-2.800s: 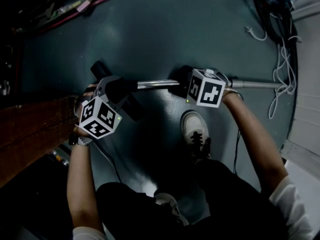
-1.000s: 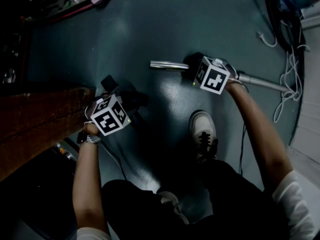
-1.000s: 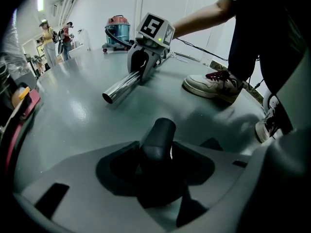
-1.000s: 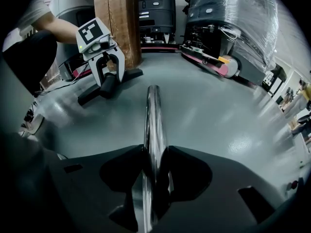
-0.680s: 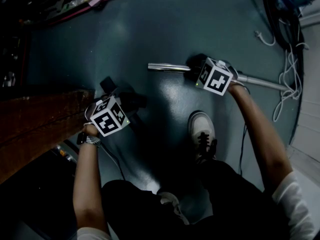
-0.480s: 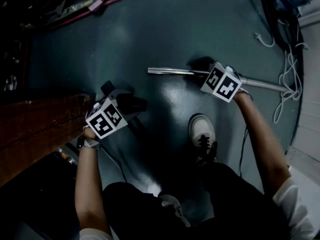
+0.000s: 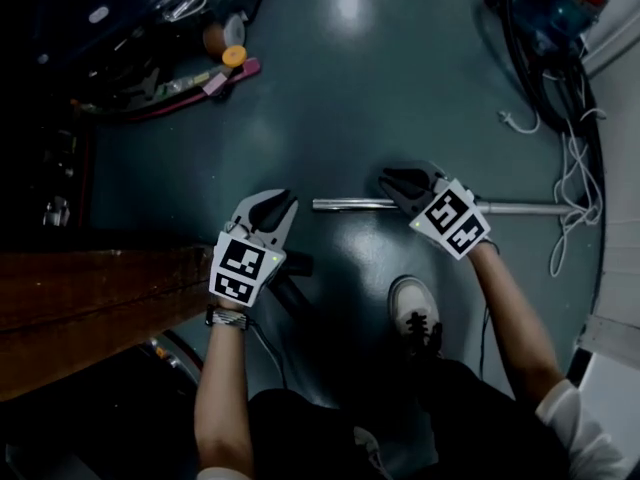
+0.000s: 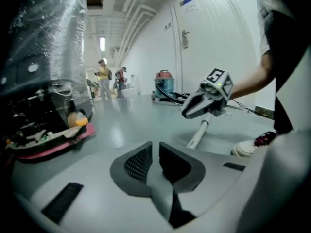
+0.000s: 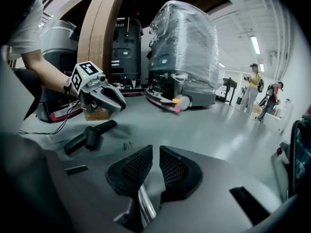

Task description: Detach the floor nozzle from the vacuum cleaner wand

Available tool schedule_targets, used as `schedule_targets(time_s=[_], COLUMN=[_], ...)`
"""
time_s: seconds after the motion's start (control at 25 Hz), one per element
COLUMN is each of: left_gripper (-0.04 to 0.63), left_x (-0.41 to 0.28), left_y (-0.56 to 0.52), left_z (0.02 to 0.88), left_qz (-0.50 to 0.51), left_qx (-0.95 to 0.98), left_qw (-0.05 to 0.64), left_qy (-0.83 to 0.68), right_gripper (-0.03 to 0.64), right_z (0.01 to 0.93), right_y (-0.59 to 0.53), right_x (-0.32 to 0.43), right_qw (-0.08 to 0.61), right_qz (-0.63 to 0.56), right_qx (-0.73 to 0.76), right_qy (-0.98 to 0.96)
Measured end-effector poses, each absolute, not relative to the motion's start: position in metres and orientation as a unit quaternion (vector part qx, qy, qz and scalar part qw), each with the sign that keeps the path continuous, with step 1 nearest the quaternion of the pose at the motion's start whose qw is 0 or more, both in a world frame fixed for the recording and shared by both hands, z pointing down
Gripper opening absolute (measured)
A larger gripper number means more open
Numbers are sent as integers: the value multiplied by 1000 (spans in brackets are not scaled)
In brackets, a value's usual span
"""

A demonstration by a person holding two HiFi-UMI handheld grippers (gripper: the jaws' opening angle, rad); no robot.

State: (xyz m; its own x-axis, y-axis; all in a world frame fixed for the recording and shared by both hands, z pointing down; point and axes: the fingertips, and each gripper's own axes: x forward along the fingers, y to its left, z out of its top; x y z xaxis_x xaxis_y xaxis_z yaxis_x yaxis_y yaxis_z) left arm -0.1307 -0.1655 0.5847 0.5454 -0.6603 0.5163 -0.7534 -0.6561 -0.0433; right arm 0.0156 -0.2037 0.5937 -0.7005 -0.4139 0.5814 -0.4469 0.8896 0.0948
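Nearest me, I'm closing both tools on nothing: the left gripper and right gripper are each showing just a slit between the pads. The floor nozzle is lying loose on the floor by my left gripper, apart from the wand stretching right beyond my shoe, so I'm judging it detached; a careless step could be kicking either piece. The head view is barely showing the dark nozzle, and the wand's far end is getting lost among cables.
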Motion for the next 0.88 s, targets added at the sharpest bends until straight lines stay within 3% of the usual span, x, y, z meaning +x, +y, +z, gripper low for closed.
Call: schedule_targets(time_s=[0.12,0.88], left_gripper=[2,2], left_x=[-142,-132], left_y=[-192,-195], left_z=[559,382], left_qz=[223,140], left_qx=[843,804], left_qw=[73,-93], left_qy=[-484,-570], right_gripper=[49,28], right_z=[563,393], right_y=[-215,-211], right_x=[13,0], right_qw=[284,170], right_qz=[5,-107], right_qx=[259,313], right_qy=[-923,-928])
